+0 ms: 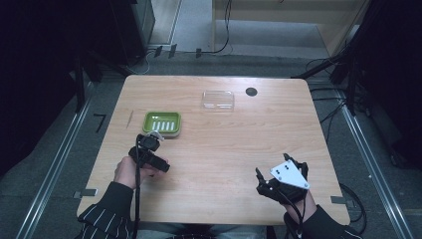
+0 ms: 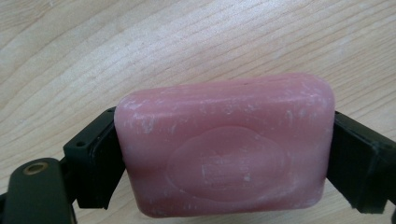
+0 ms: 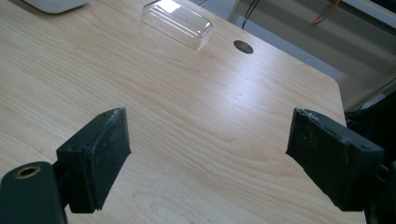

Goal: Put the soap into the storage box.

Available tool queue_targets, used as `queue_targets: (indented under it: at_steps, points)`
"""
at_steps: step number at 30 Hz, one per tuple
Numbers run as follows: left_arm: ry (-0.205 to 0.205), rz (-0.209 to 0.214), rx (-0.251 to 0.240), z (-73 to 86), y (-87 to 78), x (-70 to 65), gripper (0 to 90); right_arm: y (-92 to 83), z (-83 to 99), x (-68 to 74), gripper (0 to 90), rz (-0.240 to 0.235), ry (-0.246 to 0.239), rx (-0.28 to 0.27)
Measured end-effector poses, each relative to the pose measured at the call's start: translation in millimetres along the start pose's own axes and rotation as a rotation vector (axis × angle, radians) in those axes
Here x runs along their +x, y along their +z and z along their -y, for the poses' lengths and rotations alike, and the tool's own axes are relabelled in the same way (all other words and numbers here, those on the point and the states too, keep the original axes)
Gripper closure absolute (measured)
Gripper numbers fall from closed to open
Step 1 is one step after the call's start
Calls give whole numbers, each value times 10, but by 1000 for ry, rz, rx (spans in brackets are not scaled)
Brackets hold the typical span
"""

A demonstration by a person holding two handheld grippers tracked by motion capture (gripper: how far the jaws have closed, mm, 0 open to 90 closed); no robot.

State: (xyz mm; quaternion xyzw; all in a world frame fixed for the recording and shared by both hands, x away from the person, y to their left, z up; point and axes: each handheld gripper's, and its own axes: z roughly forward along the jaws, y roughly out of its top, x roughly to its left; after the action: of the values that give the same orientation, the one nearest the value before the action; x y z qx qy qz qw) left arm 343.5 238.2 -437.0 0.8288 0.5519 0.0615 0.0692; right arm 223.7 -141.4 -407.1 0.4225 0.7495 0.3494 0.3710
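Pink soap (image 2: 224,147) sits squarely between the jaws of your left gripper (image 2: 224,158), one black pad pressed against each short end, so the bar is pinched across its length with its stamped oval face toward the camera. Bare wood of the table (image 2: 140,46) lies right behind it. From the high view, your left gripper (image 1: 148,144) hangs over the table's near left part, just in front of the green dish (image 1: 162,122), and the soap itself is too hidden there to make out.

Your right gripper (image 3: 210,154) is spread wide with nothing between its pads, only table grain. It rests near the front right corner (image 1: 271,179), well apart from the left one.

Farther back, a clear lid (image 1: 218,99) lies on the table beyond the dish, and a dark round hole (image 1: 251,91) sits just to its right near the far edge.
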Motion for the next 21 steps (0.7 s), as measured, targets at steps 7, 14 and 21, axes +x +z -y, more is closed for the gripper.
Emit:
queue_targets:
  at_steps: [7, 14, 21]
  points:
    - [5, 3, -7, -64, -43, 13, 116, 3, -1, 0, 131, -1, -3, -1]
    - [7, -1, -19, -139, -72, 29, 116, 3, -1, 0, 131, 0, -3, 0]
    - [4, -10, -38, -213, -113, 59, 116, 5, -1, 1, 131, 0, -4, 0]
